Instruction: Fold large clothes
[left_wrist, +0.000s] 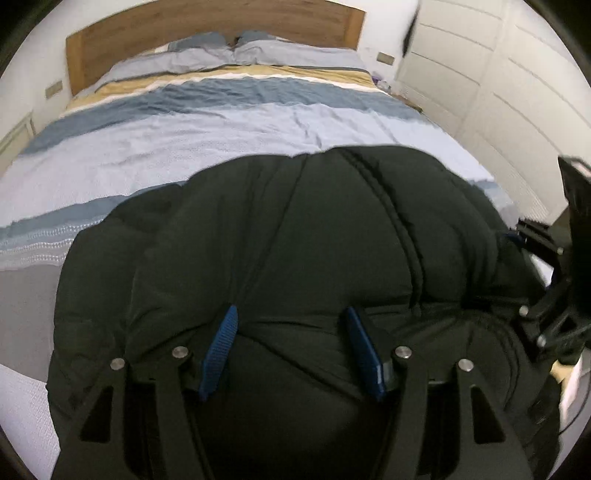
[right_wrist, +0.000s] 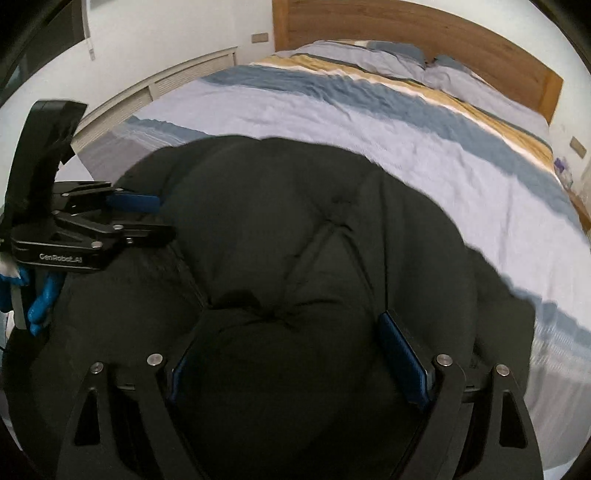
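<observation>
A large black padded jacket (left_wrist: 280, 229) lies bunched on the near part of the bed; it also fills the right wrist view (right_wrist: 295, 229). My left gripper (left_wrist: 291, 317) is open, its blue-padded fingers (left_wrist: 221, 347) spread wide and pressed onto the jacket's puffy fabric. My right gripper (right_wrist: 291, 325) is open too, its blue pads (right_wrist: 402, 358) wide apart on the jacket. Each gripper shows at the edge of the other's view: the right one (left_wrist: 554, 306) at the far right, the left one (right_wrist: 122, 218) at the left, with its fingers at the jacket's edge.
The bed (left_wrist: 207, 122) has a striped blue, white and mustard cover, pillows (left_wrist: 258, 51) and a wooden headboard (left_wrist: 207, 29) at the far end. White wardrobe doors (left_wrist: 498, 85) stand on the right. A white radiator cover (right_wrist: 166, 88) runs along the left wall.
</observation>
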